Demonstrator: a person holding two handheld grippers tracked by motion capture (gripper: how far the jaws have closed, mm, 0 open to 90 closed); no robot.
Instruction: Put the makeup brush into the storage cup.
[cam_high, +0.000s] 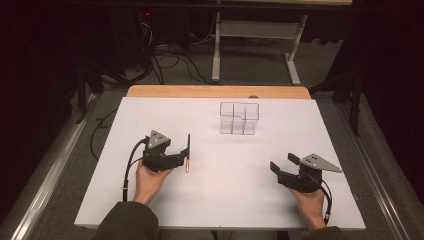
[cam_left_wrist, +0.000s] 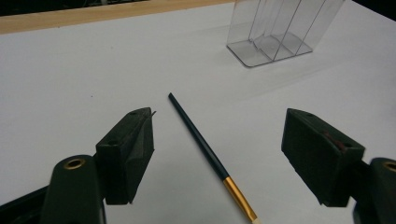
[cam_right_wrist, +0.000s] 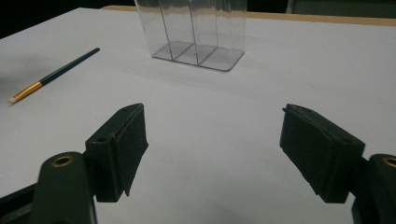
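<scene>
Two black jaws of the left gripper (cam_left_wrist: 219, 154) are standing wide apart, and the brush (cam_left_wrist: 210, 156) is lying flat on the table (cam_left_wrist: 70, 70) in the gap between them, touching neither. Its long axis is running near to far, roughly along the gripper's own line of sight, with the pale bristle tip and gold ferrule at the near end and the dark handle pointing away toward the clear organizer (cam_left_wrist: 280, 32), which is standing well off at the far right. From above, the left gripper (cam_high: 181, 159) is sitting just left of the brush (cam_high: 188, 152), so the left hand (cam_high: 147, 182) is by far the nearer one, resting low on the table with its forearm coming in from the near edge. Over at the right, the right gripper (cam_high: 284, 165) is also gaping wide on nothing, well apart from the brush, its hand lying near the near right edge.
</scene>
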